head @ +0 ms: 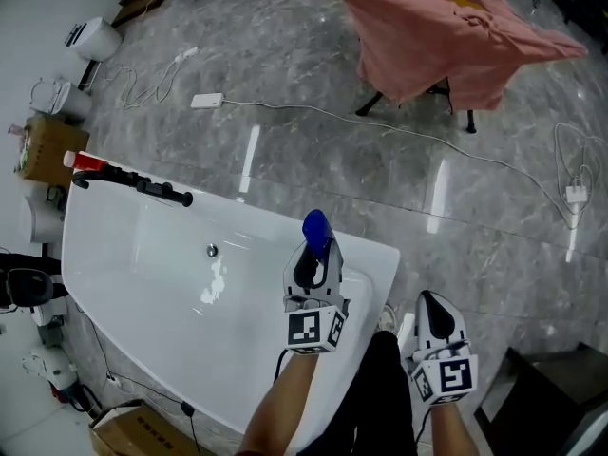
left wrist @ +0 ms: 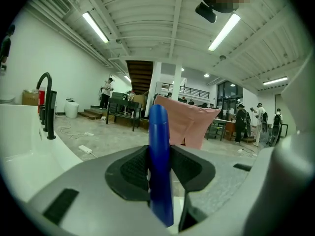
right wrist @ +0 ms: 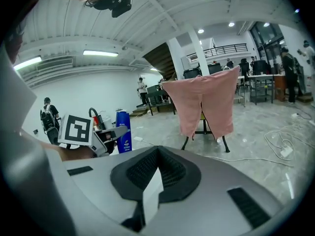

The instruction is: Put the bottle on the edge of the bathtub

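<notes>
Left gripper [head: 317, 252] grips the upright blue bottle [head: 315, 224] above the white bathtub [head: 123, 255]; right gripper [head: 430, 299] closed, empty

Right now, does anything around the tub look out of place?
Nothing spilled or damaged. The bottle is upright in the left gripper over the tub. Only a loose cable trails across the floor.

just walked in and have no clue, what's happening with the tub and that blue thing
A person is working with a two-jaw gripper in each hand. The left gripper is closed on an upright blue bottle and holds it over the corner of the white bathtub nearest the person. Whether the bottle already rests on the rim cannot be told. The right gripper is off to the side of the tub, jaws together with nothing in them.
</notes>
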A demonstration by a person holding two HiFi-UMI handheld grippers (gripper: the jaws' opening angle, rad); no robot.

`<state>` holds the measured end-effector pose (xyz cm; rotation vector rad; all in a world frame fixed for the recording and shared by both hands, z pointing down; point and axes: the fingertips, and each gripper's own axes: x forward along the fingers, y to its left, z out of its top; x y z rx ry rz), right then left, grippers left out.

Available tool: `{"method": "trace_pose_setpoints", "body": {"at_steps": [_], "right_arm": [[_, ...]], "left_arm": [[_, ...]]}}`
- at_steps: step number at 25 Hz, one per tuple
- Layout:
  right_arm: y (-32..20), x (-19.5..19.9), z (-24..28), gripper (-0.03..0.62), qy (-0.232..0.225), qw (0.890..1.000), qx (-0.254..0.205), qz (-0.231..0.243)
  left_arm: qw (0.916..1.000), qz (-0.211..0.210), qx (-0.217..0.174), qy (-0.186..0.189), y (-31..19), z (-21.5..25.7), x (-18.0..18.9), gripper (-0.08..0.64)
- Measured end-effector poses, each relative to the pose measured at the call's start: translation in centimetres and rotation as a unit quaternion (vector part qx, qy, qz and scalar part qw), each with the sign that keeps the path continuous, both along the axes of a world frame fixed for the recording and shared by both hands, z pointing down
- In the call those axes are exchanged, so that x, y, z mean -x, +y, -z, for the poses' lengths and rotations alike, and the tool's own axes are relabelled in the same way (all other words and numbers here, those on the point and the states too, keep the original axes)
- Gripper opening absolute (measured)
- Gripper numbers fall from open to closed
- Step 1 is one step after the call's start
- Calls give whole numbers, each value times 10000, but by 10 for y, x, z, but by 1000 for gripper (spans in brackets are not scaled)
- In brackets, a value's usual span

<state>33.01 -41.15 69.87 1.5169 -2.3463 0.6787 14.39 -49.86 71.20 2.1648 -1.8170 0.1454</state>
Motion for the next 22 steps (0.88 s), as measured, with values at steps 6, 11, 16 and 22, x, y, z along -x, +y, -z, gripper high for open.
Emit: {"method": "trace_pose_setpoints", "body": {"at_steps": [6,11,16,22], "right_arm": [[-15,6,-20,-3,-15,9999,-6,100],[-18,4,-29,-3,-46,10000,11,68],[-14,5,-36,-3,-47,9999,80,87],[-9,8,-26,-4,-61,9999,22,127]], "left_arm": [[9990,-55,-385,-232,-20,-19,-3,140],[9963,-228,-688,-466,-17,-18,-11,140],[9948,-277,-709,-679,2,-23,-13,141],[9975,-12,-370,-609,11,-33,-3,140]]}}
